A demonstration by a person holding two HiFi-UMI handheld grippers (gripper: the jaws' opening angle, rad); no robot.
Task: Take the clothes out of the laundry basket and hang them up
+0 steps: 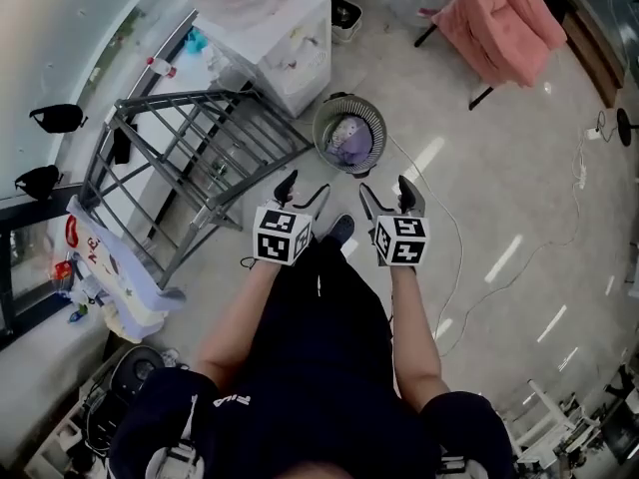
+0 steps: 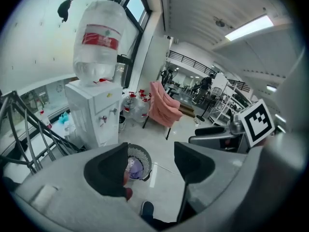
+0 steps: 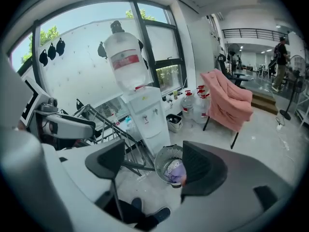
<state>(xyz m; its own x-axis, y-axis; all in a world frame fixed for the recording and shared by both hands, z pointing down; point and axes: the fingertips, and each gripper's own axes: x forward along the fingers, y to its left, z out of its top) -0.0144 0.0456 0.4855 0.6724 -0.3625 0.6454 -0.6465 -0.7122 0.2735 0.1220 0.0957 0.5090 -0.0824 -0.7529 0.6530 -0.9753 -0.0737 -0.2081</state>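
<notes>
Just short of the laundry basket (image 1: 376, 120), both grippers hover over the floor, pointed down toward it. Left gripper (image 1: 303, 196): jaws wide apart, nothing between them. Right gripper (image 1: 385, 196): same, apart and empty. Clothes (image 1: 351, 146), purple and pale, lie inside the basket, well apart from both grippers. Drying rack (image 1: 190, 163) stands just left of the basket, water dispenser (image 1: 285, 43) beyond it, pink cloth (image 1: 499, 18) well off to its right.
</notes>
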